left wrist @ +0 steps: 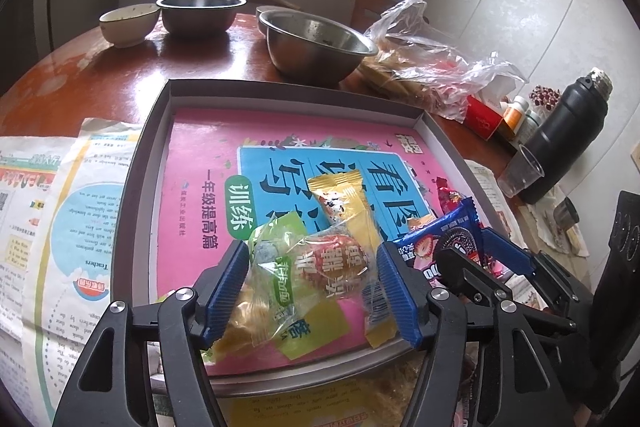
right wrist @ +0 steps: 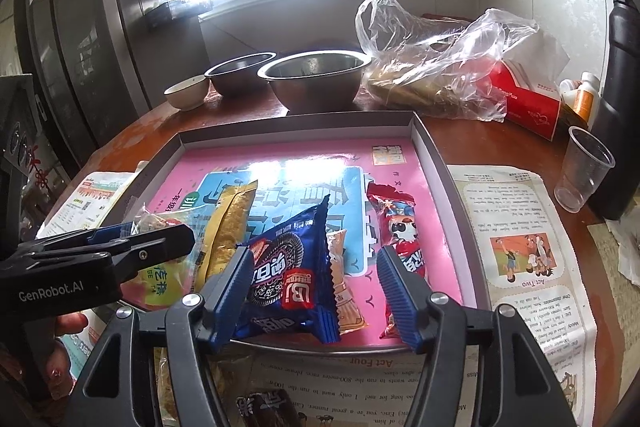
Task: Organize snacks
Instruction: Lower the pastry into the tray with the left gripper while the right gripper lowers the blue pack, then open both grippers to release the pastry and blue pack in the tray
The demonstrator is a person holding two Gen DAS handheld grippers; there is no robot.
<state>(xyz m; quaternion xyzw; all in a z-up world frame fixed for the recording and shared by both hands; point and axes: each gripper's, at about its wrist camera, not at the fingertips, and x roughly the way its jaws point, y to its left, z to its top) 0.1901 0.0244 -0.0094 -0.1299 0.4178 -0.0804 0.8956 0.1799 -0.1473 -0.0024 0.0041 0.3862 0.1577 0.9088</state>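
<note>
A grey tray [left wrist: 144, 155] lined with a pink book cover holds several snack packets. My left gripper [left wrist: 312, 259] is open, its blue fingers either side of a clear packet with a red round snack [left wrist: 332, 263] and a green-labelled clear packet [left wrist: 276, 255]; a gold packet [left wrist: 344, 199] lies just beyond. My right gripper [right wrist: 314, 269] is open over the tray's near edge [right wrist: 460, 195], with a blue cookie packet [right wrist: 288, 267] and a small orange packet [right wrist: 344, 287] between its fingers. A red packet [right wrist: 400, 227] lies by the right finger. The left gripper also shows in the right wrist view [right wrist: 132, 239].
Two steel bowls [right wrist: 316, 79] [right wrist: 240, 71] and a white bowl [right wrist: 188, 91] stand behind the tray. A clear plastic bag [right wrist: 432, 67], red box [right wrist: 528, 103], plastic cup [right wrist: 584, 167] and black flask [left wrist: 560, 143] are at right. Printed paper sheets [right wrist: 520, 247] lie around the tray.
</note>
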